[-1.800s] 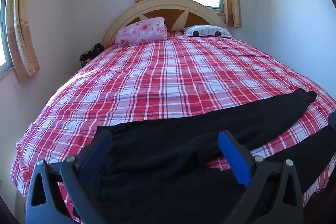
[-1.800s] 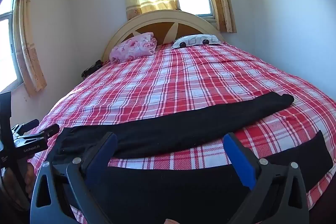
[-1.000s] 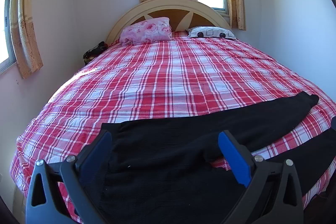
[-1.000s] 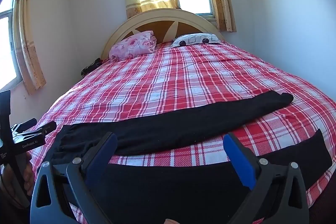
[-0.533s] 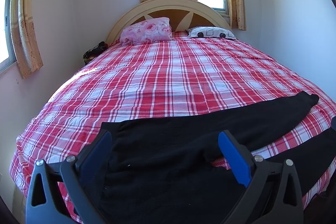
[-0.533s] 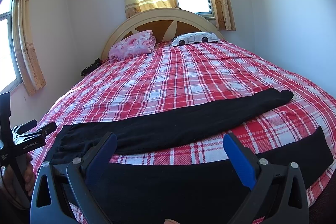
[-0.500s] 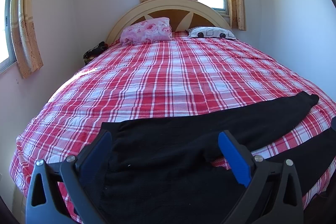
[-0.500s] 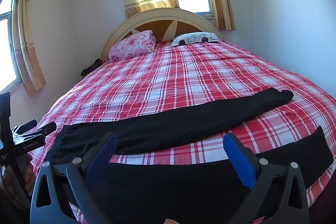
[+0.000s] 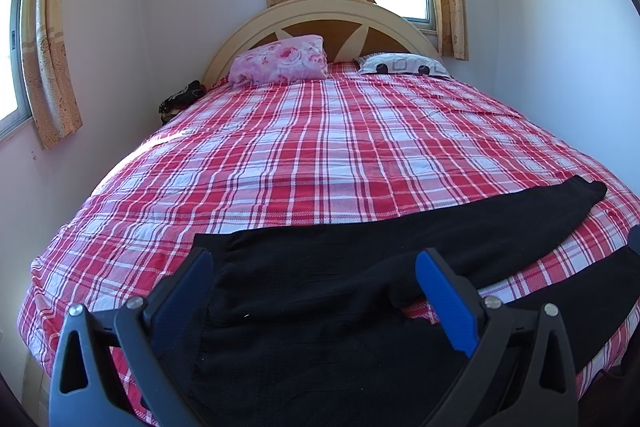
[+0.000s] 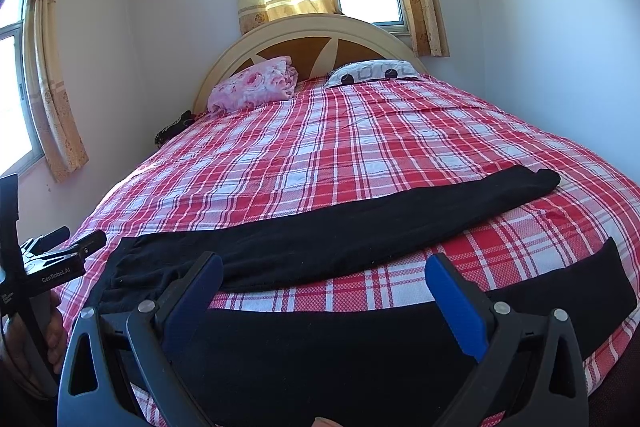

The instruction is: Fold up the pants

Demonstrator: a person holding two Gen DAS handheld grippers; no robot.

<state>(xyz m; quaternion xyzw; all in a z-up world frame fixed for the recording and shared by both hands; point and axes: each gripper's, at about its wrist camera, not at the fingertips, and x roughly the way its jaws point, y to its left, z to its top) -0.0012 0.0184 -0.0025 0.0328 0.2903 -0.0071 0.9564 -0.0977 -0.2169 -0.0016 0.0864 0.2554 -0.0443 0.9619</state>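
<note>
Black pants (image 9: pixel 320 291) lie spread across the near end of a bed with a red and white plaid sheet (image 9: pixel 320 147). The waist is at the left. One leg (image 10: pixel 360 227) runs right toward the far side and the other leg (image 10: pixel 400 339) lies along the near edge. My left gripper (image 9: pixel 314 267) hovers open above the waist and seat area, holding nothing. My right gripper (image 10: pixel 324 275) hovers open over the gap between the legs, also holding nothing. In the right wrist view the left gripper's body (image 10: pixel 44 267) shows at the left edge in a hand.
A pink floral pillow (image 9: pixel 280 65) and a white patterned pillow (image 9: pixel 402 64) rest against the curved headboard (image 9: pixel 320 15). A dark bag (image 9: pixel 180 101) sits at the bed's left side. White walls close in on both sides, with curtained windows behind and at left.
Both views shifted only slightly over the earlier frames. The pants lie as before and both grippers stay open.
</note>
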